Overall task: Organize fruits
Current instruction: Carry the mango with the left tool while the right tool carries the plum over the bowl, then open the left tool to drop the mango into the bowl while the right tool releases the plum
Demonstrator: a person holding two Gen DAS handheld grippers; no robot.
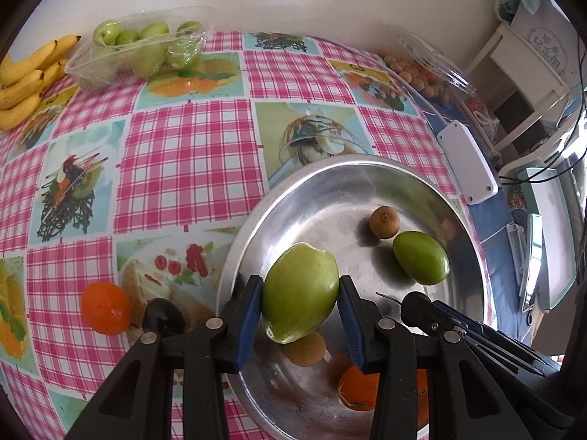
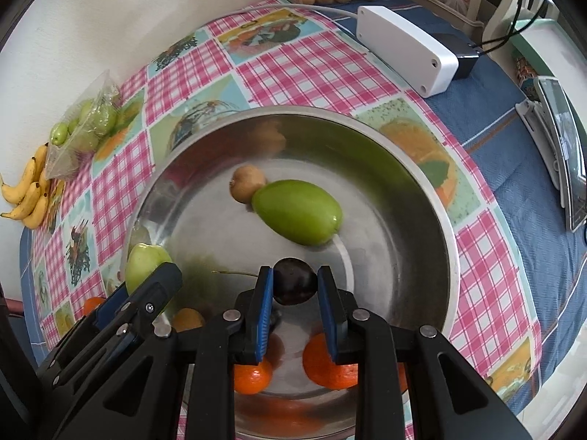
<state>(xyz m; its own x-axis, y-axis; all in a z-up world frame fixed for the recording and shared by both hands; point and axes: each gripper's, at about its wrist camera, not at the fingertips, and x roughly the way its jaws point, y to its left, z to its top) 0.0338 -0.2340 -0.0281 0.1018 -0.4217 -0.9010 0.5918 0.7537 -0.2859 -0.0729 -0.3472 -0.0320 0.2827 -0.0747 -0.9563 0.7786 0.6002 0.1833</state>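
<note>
Left wrist view, from left to right: a bunch of bananas (image 1: 25, 77) lay at the far edge of the checked tablecloth (image 1: 190, 154), beside a clear plastic tray of green fruits (image 1: 143, 51); an orange (image 1: 105, 308) sat on the cloth just outside the metal bowl (image 1: 458, 220). The left gripper (image 1: 301, 302) was clamped on a green fruit (image 1: 299, 299), held above the bowl's near-left part. Within the bowl lay a small brown fruit (image 1: 384, 223) touching a second green fruit (image 1: 421, 257). A white box (image 1: 466, 161) rested beyond the rim. Right wrist view: the right gripper (image 2: 295, 289) was closed on a dark cherry (image 2: 294, 281), its stem pointing left, above the bowl's near part; two oranges (image 2: 330, 366) lay on the bowl floor beneath the fingers.
</note>
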